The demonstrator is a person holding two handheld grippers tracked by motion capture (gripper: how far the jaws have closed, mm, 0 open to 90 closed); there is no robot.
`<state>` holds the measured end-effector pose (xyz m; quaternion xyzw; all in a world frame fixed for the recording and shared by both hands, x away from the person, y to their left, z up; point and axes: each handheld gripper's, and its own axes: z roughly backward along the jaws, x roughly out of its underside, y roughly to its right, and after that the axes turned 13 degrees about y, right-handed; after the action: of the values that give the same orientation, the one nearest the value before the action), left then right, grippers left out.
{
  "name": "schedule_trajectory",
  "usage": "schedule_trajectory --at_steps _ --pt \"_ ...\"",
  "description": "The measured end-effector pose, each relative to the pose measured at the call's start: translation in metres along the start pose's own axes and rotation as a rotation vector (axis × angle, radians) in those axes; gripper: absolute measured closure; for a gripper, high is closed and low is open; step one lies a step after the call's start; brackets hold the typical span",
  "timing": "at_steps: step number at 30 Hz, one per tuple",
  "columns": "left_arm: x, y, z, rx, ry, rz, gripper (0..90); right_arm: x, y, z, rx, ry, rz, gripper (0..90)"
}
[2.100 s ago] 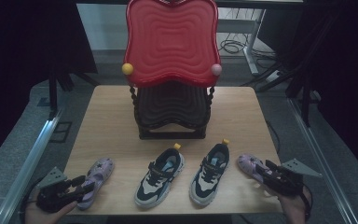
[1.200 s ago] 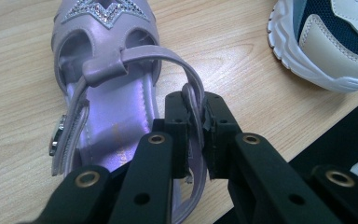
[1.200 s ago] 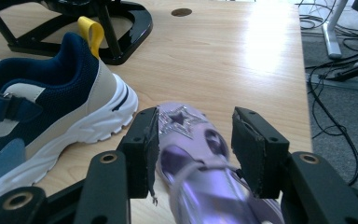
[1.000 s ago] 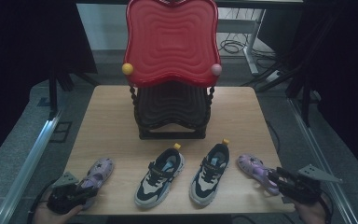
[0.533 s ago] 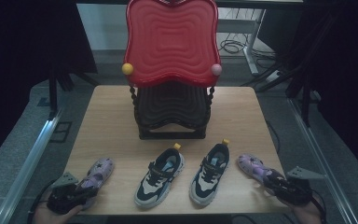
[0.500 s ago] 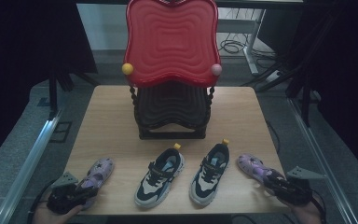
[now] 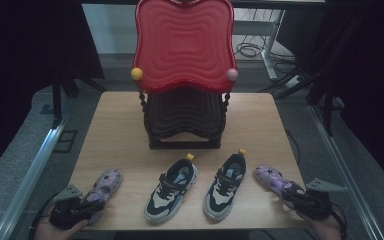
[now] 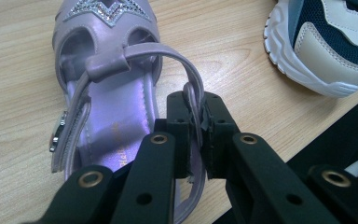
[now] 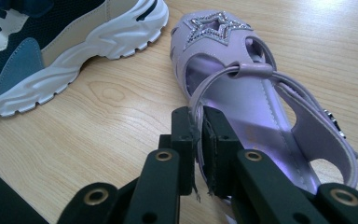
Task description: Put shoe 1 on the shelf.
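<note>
1. The left gripper [image 8: 196, 123] is clenched on the thin heel strap of the left purple sandal [image 8: 107, 88]; the strap runs up between its two black jaws
2. In the high view that sandal [image 7: 101, 192] lies flat at the near left corner of the wooden table [image 7: 120, 130], with the left gripper [image 7: 72, 212] over its heel end at the near edge
3. The right gripper [image 9: 198, 123] is clenched the same way on the heel strap of the right purple sandal [image 9: 261, 102], which has a glittery star on its toe
4. In the high view this sandal [image 7: 275, 180] lies at the near right, toe pointing far and left, with the right gripper [image 7: 310, 202] at its heel
5. Between the sandals stand two navy and cream sneakers [image 7: 171, 187] [image 7: 225, 185], side by side, apart from both sandals
6. A red and black shoe rack [image 7: 184, 75] stands at the far middle of the table
</note>
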<state>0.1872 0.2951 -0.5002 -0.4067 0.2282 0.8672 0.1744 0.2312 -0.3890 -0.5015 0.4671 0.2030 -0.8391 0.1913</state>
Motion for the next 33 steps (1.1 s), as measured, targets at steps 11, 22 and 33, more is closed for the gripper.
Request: schedule_trajectory --at_steps 11,22,33 --pt "-0.004 -0.005 0.009 -0.004 0.033 0.010 85.8 0.000 0.004 0.000 -0.021 0.039 -0.043 86.0" --pt "-0.017 -0.004 0.025 -0.015 0.123 -0.022 86.5 -0.003 0.005 0.004 0.005 0.093 -0.053 85.9" --pt "-0.031 -0.003 0.031 -0.001 0.240 -0.005 86.4 -0.011 0.004 0.018 -0.011 0.215 -0.089 85.9"
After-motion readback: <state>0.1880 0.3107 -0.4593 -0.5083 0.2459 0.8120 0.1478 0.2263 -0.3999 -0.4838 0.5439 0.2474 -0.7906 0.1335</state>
